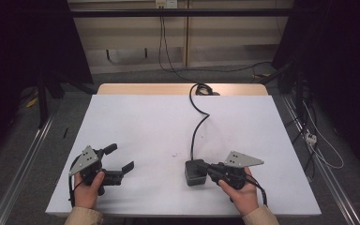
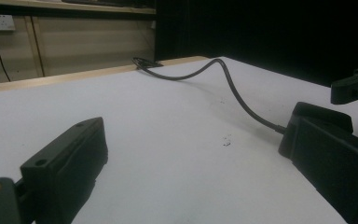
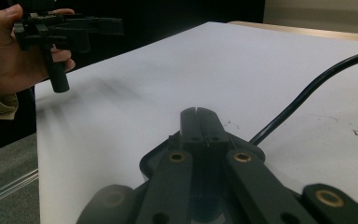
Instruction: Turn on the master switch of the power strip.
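Observation:
A small black box (image 1: 193, 173) lies on the white table top (image 1: 159, 126) near the front, right of centre. A black cable (image 1: 197, 126) runs from it to the far edge. My right gripper (image 1: 209, 169) is shut, and its joined tips (image 3: 199, 122) lie over the box's rounded top (image 3: 150, 161); no gap shows between the jaws. My left gripper (image 1: 120, 158) is held just above the front left of the table, jaws wide open with nothing between them. In the left gripper view (image 2: 191, 140) the box (image 2: 324, 113) sits partly behind the right-hand jaw.
The cable (image 2: 223, 74) coils at the table's far edge (image 1: 201, 88), where a wooden strip (image 1: 168, 89) shows. A wall with sockets (image 1: 166, 3) and hanging wires stands behind. A metal rail (image 1: 23, 159) runs along the floor at the left, and loose wires (image 1: 318, 145) lie at the right.

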`<state>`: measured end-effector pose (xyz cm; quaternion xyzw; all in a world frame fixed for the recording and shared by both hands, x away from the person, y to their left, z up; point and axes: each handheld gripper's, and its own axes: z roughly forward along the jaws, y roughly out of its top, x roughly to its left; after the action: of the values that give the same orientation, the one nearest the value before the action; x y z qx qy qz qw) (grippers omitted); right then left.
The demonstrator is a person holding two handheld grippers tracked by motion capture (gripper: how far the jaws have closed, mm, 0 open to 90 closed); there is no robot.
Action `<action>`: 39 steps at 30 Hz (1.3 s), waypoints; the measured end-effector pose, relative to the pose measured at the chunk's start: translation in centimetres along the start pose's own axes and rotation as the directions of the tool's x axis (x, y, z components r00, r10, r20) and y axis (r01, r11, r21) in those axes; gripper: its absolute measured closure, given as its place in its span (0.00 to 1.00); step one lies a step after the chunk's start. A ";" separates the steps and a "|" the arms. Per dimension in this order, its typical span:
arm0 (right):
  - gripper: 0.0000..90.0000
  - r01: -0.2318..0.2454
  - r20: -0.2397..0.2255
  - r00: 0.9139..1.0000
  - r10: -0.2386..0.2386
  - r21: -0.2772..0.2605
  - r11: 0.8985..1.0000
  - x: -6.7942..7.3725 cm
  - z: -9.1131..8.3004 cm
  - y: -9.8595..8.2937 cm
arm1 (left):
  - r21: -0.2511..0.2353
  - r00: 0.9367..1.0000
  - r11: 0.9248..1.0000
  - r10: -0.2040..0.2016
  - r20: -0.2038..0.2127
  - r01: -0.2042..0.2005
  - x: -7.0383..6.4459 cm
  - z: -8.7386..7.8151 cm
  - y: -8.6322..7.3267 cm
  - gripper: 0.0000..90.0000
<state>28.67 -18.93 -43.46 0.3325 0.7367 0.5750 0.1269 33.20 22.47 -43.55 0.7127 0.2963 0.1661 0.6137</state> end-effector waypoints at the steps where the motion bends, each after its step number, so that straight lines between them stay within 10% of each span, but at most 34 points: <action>1: 1.00 0.003 0.000 1.000 -0.003 0.002 1.000 0.0 0.0 0.0 | 0.000 1.000 1.000 0.000 0.000 0.000 0.0 0.0 0.0 0.04; 39: 1.00 0.015 -0.007 1.000 -0.015 0.042 0.999 0.2 0.4 -0.4 | 0.005 1.000 1.000 0.001 0.000 -0.001 0.1 0.0 -0.1 0.04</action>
<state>28.58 -18.55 -43.94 0.3276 0.7517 0.5593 0.1217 33.26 22.51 -43.63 0.7144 0.2965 0.1655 0.6118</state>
